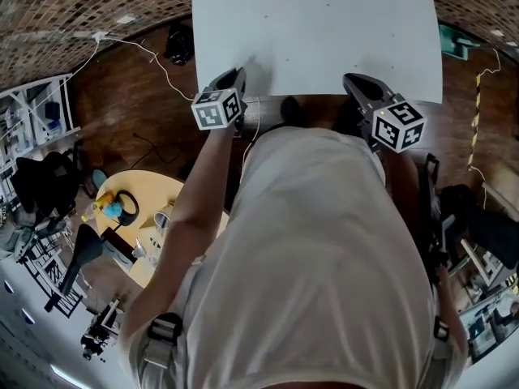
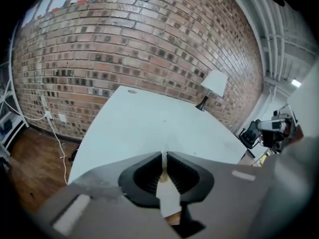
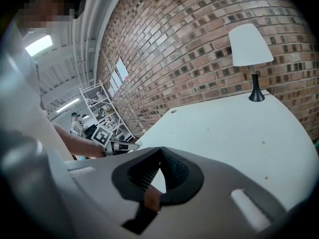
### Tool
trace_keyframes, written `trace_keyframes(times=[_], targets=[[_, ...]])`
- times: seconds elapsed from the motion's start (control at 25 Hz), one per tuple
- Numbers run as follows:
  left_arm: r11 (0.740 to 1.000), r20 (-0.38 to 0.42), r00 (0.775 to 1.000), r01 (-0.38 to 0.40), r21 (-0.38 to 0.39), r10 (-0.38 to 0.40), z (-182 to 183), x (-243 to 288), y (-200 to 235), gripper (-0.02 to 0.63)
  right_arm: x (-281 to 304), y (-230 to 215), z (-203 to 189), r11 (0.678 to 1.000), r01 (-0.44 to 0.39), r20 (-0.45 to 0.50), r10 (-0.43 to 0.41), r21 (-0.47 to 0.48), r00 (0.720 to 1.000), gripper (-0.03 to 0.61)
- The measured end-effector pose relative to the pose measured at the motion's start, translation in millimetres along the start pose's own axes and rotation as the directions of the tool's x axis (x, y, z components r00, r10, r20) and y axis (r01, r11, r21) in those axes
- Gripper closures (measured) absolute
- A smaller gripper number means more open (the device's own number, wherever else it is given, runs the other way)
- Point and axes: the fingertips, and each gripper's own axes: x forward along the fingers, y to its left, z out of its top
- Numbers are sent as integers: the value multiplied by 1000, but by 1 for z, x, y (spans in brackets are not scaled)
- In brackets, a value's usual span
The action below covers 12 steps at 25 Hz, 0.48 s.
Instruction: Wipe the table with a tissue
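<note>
Left gripper (image 2: 165,156) is holding just a narrow slit, right gripper (image 3: 160,151) is sitting closed and empty. Not really making out any tissue, so they're risking scraping the surface (image 2: 149,118) ahead with bare jaws.

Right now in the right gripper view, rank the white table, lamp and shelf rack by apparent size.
Largest: white table. Then lamp and shelf rack, which look about alike; I won't rank them.

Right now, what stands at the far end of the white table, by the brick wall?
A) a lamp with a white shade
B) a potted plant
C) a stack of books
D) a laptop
A: a lamp with a white shade and a dark foot stands on the table, close to the brick wall.
</note>
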Motion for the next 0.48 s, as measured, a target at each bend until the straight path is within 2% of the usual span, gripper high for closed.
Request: trace_keyframes(times=[0.2,0.48], targets=[[1000,-46,999,-2,23,3,-4,22,-22,575,-23,-25,-9,999,23,2,-23,41,1000,571],[998,-85,996,-20,61,25,-3,52,-52,575,-63,-58,-2,996,65,20,-66,56,998,571]])
